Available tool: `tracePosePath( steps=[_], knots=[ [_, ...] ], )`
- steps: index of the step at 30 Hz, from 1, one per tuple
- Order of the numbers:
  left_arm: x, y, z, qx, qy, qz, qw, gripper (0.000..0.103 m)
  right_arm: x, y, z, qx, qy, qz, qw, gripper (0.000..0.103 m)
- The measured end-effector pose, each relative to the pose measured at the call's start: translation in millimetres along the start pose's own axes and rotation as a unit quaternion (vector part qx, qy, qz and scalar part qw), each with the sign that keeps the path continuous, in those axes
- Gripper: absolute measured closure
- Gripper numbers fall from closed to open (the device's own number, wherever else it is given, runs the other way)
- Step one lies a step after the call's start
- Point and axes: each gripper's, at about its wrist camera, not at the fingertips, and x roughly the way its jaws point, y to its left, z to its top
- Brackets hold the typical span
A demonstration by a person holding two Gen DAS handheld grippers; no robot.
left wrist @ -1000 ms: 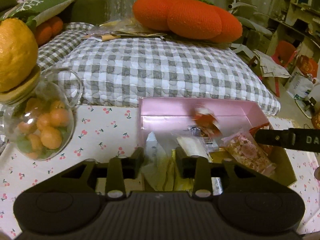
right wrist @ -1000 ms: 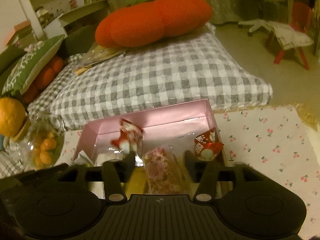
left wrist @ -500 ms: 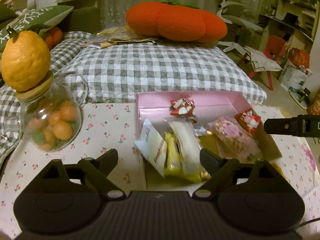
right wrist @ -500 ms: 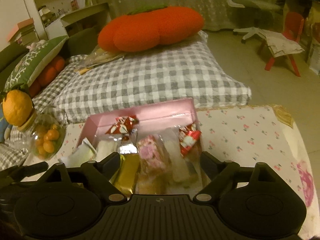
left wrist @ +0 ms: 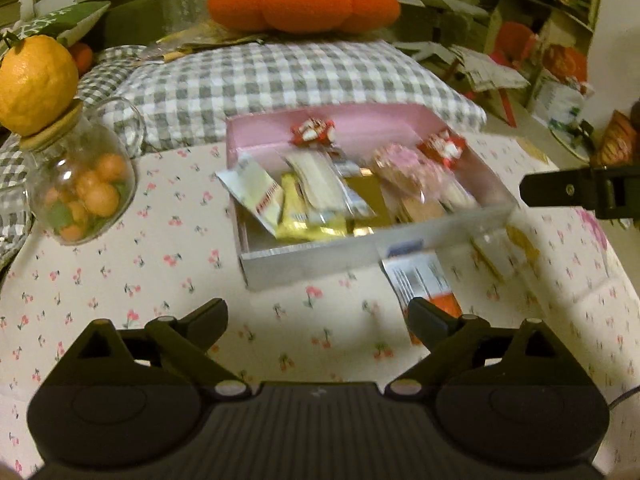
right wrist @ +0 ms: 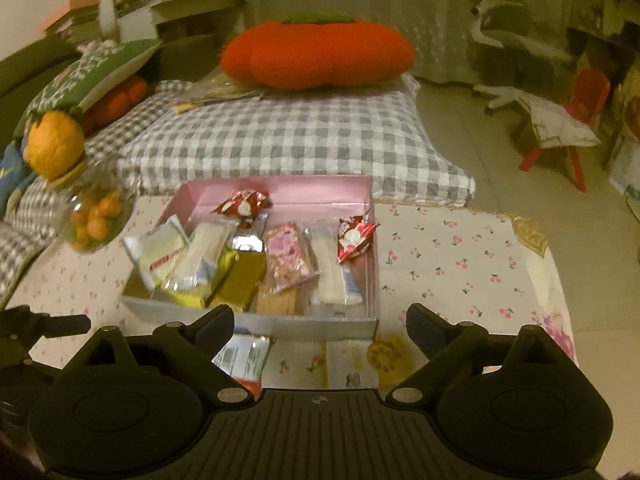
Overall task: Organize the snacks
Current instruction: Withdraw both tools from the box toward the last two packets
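Observation:
A pink-lined box [left wrist: 348, 254] [right wrist: 296, 324] on the cherry-print cloth holds several wrapped snacks: white, gold and pink packets and two red candies [right wrist: 354, 236]. My left gripper [left wrist: 316, 316] hangs over the cloth in front of the box, its jaws opening wide with nothing between them. My right gripper [right wrist: 320, 324] is at the box's near wall, jaws also opening and holding nothing. A white-and-orange packet [left wrist: 420, 280] [right wrist: 244, 356] and yellow snack packets [right wrist: 386, 356] lie on the cloth outside the box's near wall. One finger of the right gripper [left wrist: 576, 194] shows at the right of the left wrist view.
A glass jar of small oranges [left wrist: 80, 188] topped by a large orange fruit [left wrist: 36, 84] stands left of the box. Behind the box lies a grey checked cushion [left wrist: 288, 76] with a red plush pumpkin [left wrist: 304, 0] on it. A red chair [right wrist: 576, 120] stands on the floor at right.
Both grippers have opened from nearly shut and pulled back from over the box. The two red candies now lie in the box, and packets outside its near wall have come into view.

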Motion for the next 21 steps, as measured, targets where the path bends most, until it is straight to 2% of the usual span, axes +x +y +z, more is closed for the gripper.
tracePosePath(
  steps=[5,11,16,21],
  knots=[
    [-8.2,-5.1,-14.6,-0.008,0.008,-0.014,0.9998,0.004,-8.2,1.6,-12.9,-0.003,0.000,0.003,1.000,0.007],
    [-13.9,-8.9,-35.6,-0.020,-0.006,-0.033,0.9992,0.004,-9.2,-6.8,-34.1,0.022,-0.004,-0.013,1.000,0.004],
    [-1.1,-11.2,-43.1,-0.056,-0.002,-0.062,0.9965,0.005,-4.5,-21.6,-49.7,0.055,0.015,-0.031,0.998,0.004],
    [14.3,-23.4,-44.6,-0.057,-0.016,-0.059,0.9965,0.007,-1.8,-35.0,-55.7,0.050,0.015,-0.058,0.997,0.004]
  ],
)
